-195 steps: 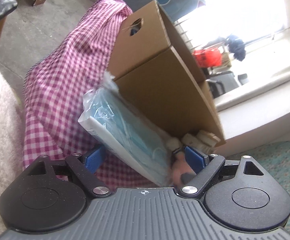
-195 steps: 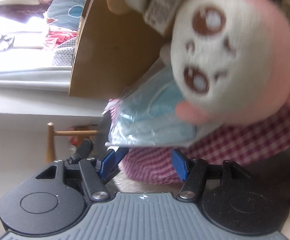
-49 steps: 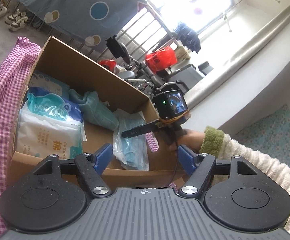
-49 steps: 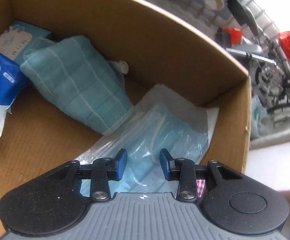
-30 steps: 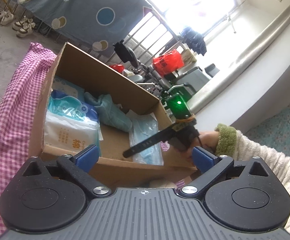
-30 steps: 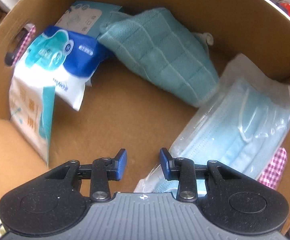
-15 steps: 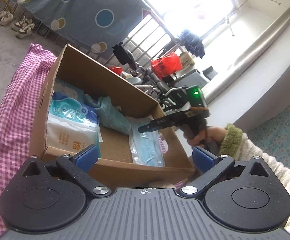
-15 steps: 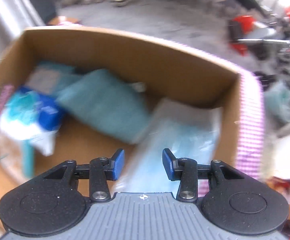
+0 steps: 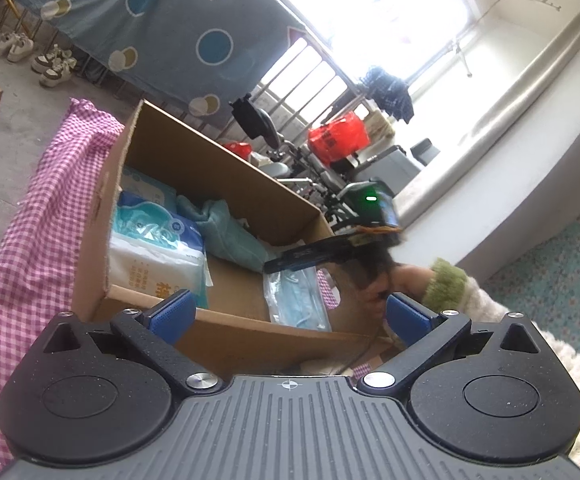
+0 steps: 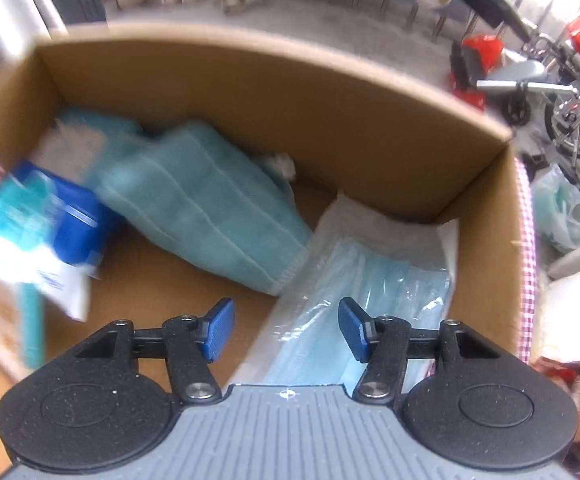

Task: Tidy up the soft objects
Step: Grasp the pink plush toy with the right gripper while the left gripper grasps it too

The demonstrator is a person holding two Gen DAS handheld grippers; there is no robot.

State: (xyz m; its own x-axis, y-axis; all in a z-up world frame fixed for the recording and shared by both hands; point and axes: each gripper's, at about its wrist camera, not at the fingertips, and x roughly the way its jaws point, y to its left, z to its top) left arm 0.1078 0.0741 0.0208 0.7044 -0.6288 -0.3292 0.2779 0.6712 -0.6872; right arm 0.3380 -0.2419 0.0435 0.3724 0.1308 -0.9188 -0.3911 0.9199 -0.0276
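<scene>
Four soft items seen inside cardboard box: mask packet laid at right wall, teal towel propped against back wall, wipes pack and tissue pack at left wall. Right gripper held above box, jaws opening, nothing gripped. Left gripper held outside near wall, jaws spread wide, empty. Box set on checked cloth.

left claw: wide, empty | right claw: opening, empty, angled down
</scene>
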